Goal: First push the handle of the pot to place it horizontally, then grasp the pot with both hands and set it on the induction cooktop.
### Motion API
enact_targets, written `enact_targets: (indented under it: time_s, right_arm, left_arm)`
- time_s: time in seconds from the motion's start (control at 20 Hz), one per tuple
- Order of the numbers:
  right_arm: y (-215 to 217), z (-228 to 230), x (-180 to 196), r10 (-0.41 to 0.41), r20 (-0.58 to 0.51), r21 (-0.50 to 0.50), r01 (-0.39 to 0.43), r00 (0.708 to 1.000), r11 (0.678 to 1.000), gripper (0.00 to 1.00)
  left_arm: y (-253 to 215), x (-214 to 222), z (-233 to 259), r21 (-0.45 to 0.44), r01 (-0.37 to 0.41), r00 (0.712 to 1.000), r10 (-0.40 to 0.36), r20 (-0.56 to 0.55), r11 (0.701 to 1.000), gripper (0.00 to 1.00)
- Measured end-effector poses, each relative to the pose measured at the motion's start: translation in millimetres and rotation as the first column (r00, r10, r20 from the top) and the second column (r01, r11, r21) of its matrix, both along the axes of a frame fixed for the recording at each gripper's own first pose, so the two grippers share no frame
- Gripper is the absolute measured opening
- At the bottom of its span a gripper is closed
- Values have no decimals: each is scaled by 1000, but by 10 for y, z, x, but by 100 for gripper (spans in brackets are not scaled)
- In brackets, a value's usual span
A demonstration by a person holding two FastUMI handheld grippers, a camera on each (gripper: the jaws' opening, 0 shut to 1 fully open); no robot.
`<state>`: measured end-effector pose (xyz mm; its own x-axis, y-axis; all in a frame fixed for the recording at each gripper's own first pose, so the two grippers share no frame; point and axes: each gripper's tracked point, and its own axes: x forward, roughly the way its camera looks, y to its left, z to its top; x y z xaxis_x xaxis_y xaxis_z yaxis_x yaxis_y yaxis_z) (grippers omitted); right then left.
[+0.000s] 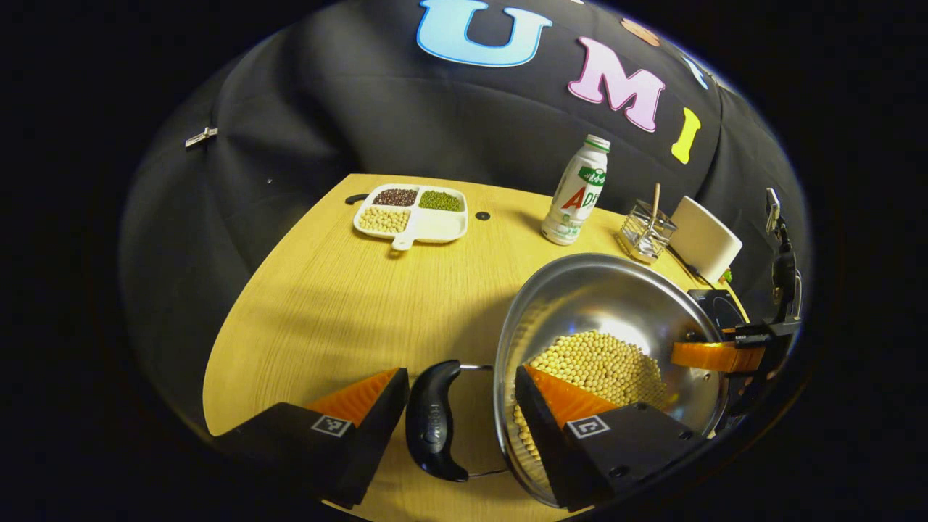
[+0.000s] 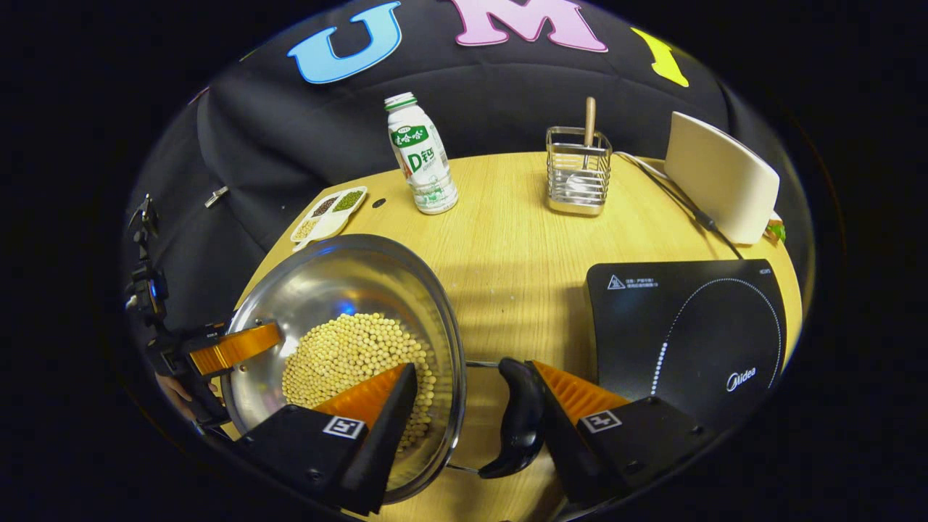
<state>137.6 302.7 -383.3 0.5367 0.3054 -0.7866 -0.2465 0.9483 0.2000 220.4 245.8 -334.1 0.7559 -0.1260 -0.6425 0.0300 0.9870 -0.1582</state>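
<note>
A steel pot holding soybeans stands on the wooden table, just left of the black induction cooktop. My left gripper straddles the pot's left black handle and rim: one finger presses the handle from outside, the other sits inside the wall. My right gripper clamps the right handle and rim the same way. Both handles lie level. The right gripper's finger shows across the far rim, and the left gripper's finger shows opposite.
At the back stand a white bottle, a wire holder with a wooden utensil and a white slab with a cable. A divided white dish of beans lies back left. A hand holds the left gripper.
</note>
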Motion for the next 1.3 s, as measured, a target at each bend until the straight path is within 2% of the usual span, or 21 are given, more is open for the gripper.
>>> enact_targets:
  time_s: [0.05, 0.1, 0.15, 0.2, 0.3, 0.35, 0.4, 0.55, 0.65, 0.7, 0.95, 1.05, 1.1, 1.25, 1.3]
  right_arm:
    - [-18, -4, 16, -4, 5, -7, 4, 1000, 1000, 91]
    - [-32, -18, 21, -4, 6, -15, 4, 1000, 1000, 87]
    - [-49, -38, 23, -6, 5, -26, 6, 1000, 1000, 76]
    - [-84, -68, 21, -9, -2, -38, 9, 1000, 999, 78]
    - [-77, -105, -37, -14, -32, -36, 13, 999, 999, 69]
    - [-76, -74, -20, -16, -24, -34, 16, 1000, 999, 75]
    - [-70, -114, -11, -10, -22, -37, 9, 1000, 999, 69]
    - [-81, -73, -33, -23, -30, -29, 22, 999, 999, 67]
    - [-52, -132, 3, -12, -25, -37, 11, 1000, 999, 60]
    - [-65, -95, -31, -2, -34, -40, 0, 999, 999, 63]
    - [-91, 69, -28, 29, -4, -44, -29, 1000, 999, 63]
    - [-105, 169, -55, 32, -2, -38, -32, 999, 999, 63]
    - [-126, 238, -68, 29, 0, -32, -29, 1000, 999, 59]
    - [-238, 489, -72, 29, 23, -23, -28, 999, 999, 59]
    - [-299, 575, -92, 27, 28, -19, -27, 999, 999, 63]
  left_arm:
    - [25, -16, -33, -3, 0, 1000, -1, -13, 1000, 89]
    - [10, -28, -45, -19, 2, 1000, -3, -20, 1000, 83]
    - [-3, -39, -77, -28, 3, 1000, -4, -26, 1000, 81]
    - [-33, -43, -101, -38, 10, 999, -11, -34, 999, 80]
    - [-33, -48, -82, -41, 14, 999, -15, -30, 999, 73]
    - [-17, -48, -107, -37, 13, 999, -14, -33, 999, 70]
    - [-19, -53, -99, -38, 16, 999, -17, -37, 999, 68]
    - [-26, -72, -104, -43, 1, 999, -3, -45, 999, 67]
    - [-19, -69, -94, -39, -13, 999, 11, -50, 999, 66]
    - [-7, -82, -85, -40, -17, 999, 15, -49, 999, 64]
    - [-38, -232, -11, -67, -52, 997, 48, -57, 996, 63]
    - [-46, -278, 113, -49, -46, 998, 44, -47, 998, 63]
    - [-57, -286, 202, -41, -45, 998, 44, -35, 998, 64]
    - [-182, -367, 474, -30, -43, 999, 43, -15, 999, 63]
    - [-248, -394, 566, -29, -45, 999, 45, -5, 999, 63]
